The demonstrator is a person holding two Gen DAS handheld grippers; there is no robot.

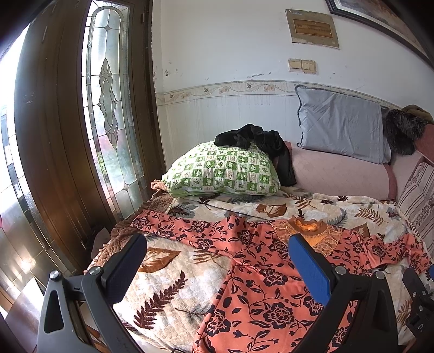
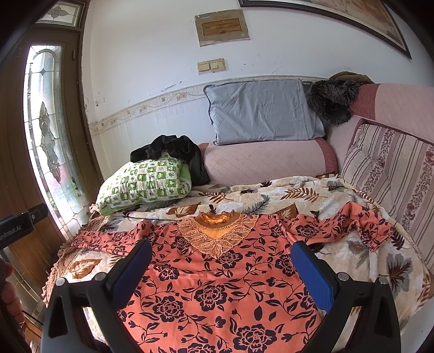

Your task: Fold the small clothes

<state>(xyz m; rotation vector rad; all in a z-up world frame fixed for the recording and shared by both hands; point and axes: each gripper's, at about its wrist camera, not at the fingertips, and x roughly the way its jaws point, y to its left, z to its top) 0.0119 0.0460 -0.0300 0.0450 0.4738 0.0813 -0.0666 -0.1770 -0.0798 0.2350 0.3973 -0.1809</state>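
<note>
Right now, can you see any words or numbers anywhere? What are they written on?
"nRobot.AI" on the black device at the left edge of the right wrist view; its first letters are cut off.
The wall plaque has lines of writing, too blurred to read.
The green checked pillow has tiny marks in its squares, too small to read.
Nothing else carries words.

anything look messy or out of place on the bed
The black garment is dumped in a crumpled heap over the green checked pillow. The floral top lies spread out, but its right sleeve is bunched and rumpled.
</note>
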